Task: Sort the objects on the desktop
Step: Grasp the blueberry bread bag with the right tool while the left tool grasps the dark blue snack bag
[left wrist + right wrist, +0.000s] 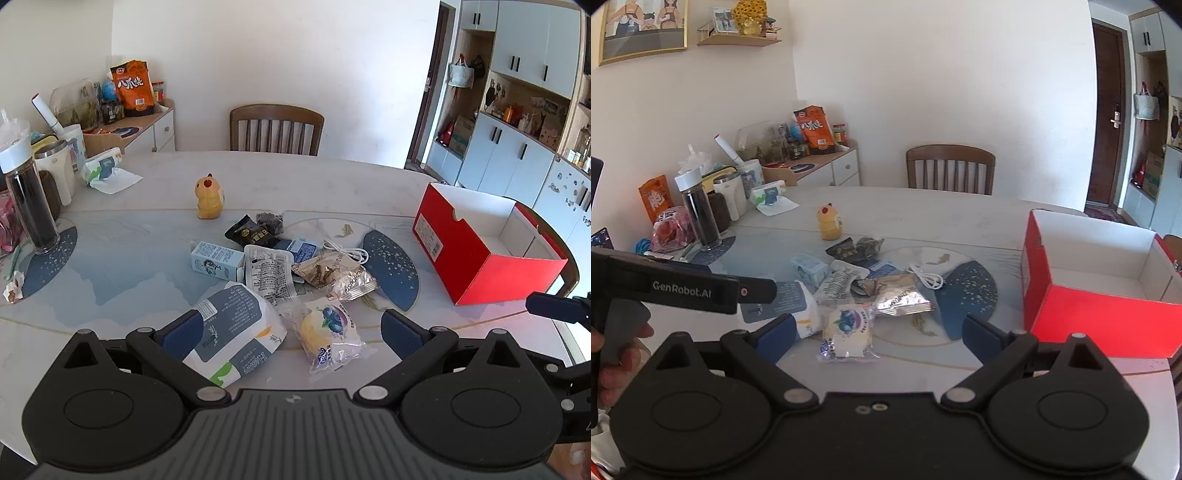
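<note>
A pile of small items lies mid-table: a blueberry bun packet [330, 338] [848, 332], a white-and-blue tissue pack [236, 332], a blue carton [214, 261], a printed white pouch [268, 275], foil snack packets [334, 277] [899, 295], a black packet [248, 233], a white cable [347, 253] and a yellow toy [209, 196] [829, 222]. An open red box [480, 254] [1082, 295] stands empty at the right. My left gripper [291, 332] is open above the pile's near edge. My right gripper [879, 334] is open, hovering near the bun.
Bottles, cups and bags [37, 192] crowd the table's left end. A wooden chair [276, 129] stands at the far side. A sideboard [147, 125] holds snack bags. Blue placemats [391, 271] lie under the pile. The left gripper's body [683, 288] crosses the right view.
</note>
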`<move>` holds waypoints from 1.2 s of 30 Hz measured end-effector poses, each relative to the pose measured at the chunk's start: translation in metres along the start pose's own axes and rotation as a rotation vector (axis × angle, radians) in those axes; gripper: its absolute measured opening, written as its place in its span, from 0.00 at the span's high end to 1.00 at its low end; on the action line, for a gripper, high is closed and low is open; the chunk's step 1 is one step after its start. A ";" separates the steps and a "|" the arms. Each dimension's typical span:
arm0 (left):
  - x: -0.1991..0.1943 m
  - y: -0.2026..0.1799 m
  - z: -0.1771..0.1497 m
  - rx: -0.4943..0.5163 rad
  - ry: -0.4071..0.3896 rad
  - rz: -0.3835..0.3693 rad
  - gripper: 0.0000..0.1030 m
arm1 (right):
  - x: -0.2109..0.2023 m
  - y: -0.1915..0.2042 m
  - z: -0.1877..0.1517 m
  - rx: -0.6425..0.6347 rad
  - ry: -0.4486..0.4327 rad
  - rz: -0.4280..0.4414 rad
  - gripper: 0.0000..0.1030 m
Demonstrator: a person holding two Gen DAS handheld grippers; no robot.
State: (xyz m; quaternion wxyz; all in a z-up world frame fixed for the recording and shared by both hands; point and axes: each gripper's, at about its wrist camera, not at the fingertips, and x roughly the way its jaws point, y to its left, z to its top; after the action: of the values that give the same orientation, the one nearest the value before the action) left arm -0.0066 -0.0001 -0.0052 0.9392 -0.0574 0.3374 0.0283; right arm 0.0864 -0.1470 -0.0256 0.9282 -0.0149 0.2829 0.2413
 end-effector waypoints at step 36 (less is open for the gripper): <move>0.124 0.093 -0.005 0.116 0.153 -0.167 0.05 | 0.160 0.041 -0.009 0.023 0.241 -0.095 0.22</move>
State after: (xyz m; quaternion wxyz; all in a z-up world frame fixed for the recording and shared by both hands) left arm 0.0772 0.0937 -0.0964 0.9115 -0.0328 0.4033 -0.0740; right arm 0.1787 -0.0423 -0.1136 0.8980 -0.0467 0.3940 0.1901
